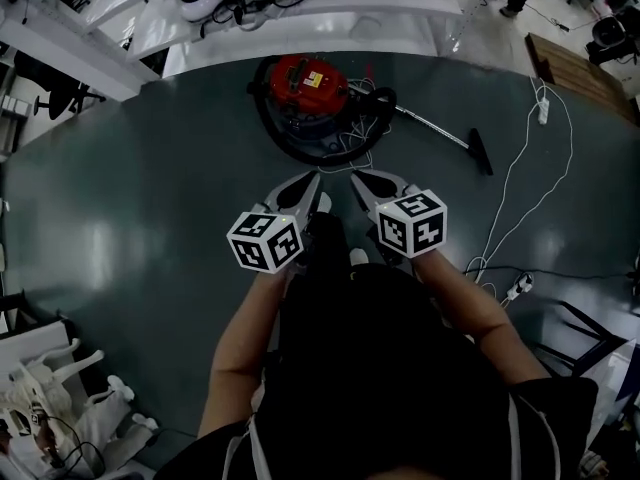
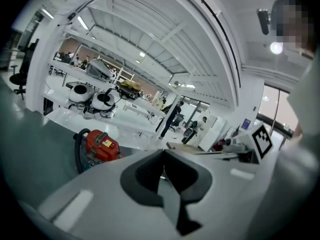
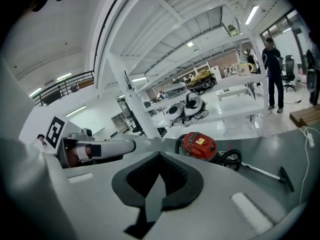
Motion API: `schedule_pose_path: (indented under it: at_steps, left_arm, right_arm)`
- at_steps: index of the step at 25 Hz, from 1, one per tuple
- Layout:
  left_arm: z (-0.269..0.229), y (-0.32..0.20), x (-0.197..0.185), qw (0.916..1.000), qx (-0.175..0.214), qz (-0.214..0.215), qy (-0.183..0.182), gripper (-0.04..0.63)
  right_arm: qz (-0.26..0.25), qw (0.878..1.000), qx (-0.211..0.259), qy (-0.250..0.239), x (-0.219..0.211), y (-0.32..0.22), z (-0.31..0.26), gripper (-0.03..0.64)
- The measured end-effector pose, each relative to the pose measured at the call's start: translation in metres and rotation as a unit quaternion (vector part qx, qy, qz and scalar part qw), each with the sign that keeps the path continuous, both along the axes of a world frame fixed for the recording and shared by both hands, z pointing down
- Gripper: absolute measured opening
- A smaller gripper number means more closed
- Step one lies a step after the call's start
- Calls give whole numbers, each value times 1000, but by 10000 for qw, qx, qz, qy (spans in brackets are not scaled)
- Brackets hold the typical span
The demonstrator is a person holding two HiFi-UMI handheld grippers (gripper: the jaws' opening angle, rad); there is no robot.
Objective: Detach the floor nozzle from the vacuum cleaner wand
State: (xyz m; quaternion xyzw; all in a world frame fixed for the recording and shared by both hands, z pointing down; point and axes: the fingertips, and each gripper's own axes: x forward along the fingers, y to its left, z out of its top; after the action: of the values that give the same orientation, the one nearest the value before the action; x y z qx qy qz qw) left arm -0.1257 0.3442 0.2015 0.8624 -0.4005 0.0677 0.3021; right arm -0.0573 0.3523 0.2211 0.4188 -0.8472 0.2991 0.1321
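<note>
Left gripper (image 1: 298,190) and right gripper (image 1: 372,186) are both sitting with jaws pressed together, nothing in either, side by side and pointing at 12 o'clock. Red vacuum cleaner (image 1: 308,86) is lying dead ahead at 12 on the dark floor (image 1: 150,218), well apart from both. Wand (image 1: 432,125) is running out toward 2 o'clock, with the floor nozzle (image 1: 479,151) looking attached at its far end. I'm reading this as the approach step. The next move is calling for heading to 2 o'clock and opening both: one on the wand, one on the nozzle neck.
</note>
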Motion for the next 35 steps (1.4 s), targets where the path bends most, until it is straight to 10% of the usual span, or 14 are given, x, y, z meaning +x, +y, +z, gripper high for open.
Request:
schedule_pose_path:
  at_steps: [35]
  left_arm:
    - [49, -237, -21, 9939, -642, 800, -409, 9]
  right_arm:
    - [403, 9972, -630, 31, -42, -231, 35, -3]
